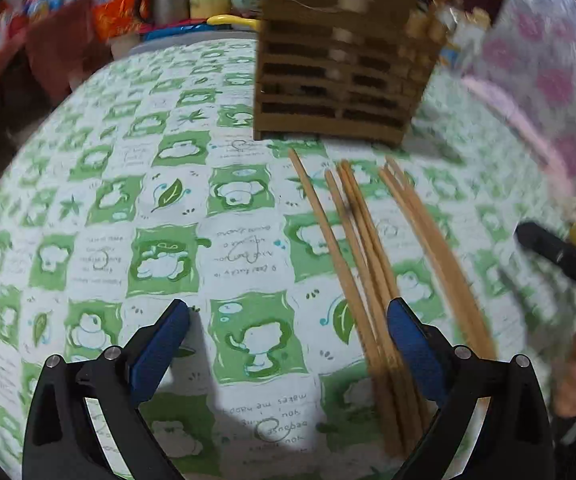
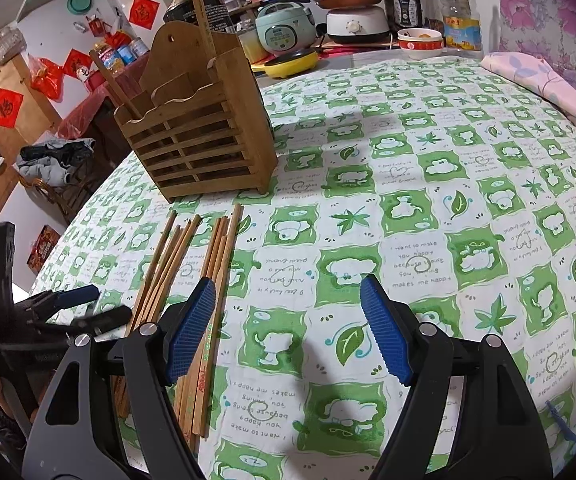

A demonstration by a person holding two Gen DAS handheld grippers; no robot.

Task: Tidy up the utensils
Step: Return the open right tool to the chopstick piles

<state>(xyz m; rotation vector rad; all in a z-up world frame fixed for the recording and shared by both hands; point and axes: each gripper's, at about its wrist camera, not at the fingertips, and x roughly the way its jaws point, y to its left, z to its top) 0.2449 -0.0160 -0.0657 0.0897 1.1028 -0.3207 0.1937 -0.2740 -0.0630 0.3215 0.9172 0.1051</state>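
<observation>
Several wooden chopsticks [image 1: 368, 248] lie side by side on the green-and-white tablecloth [image 1: 167, 200], in front of a slatted wooden utensil holder [image 1: 336, 80]. My left gripper [image 1: 290, 320] is open just above the cloth, with nothing between its fingers; its right finger overlaps the near ends of the chopsticks. In the right wrist view the chopsticks [image 2: 183, 272] lie left of my right gripper [image 2: 288, 300], which is open over bare cloth. The holder [image 2: 199, 132] has a couple of sticks standing in it. The left gripper [image 2: 99, 306] shows at the left edge.
Rice cookers [image 2: 288, 26], a bowl [image 2: 420, 42], an oil bottle [image 2: 460, 12] and a yellow pan [image 2: 292, 64] crowd the far edge. A pink floral cloth [image 2: 548, 80] lies at the right. The table's left edge drops to a chair with clothes [image 2: 51, 164].
</observation>
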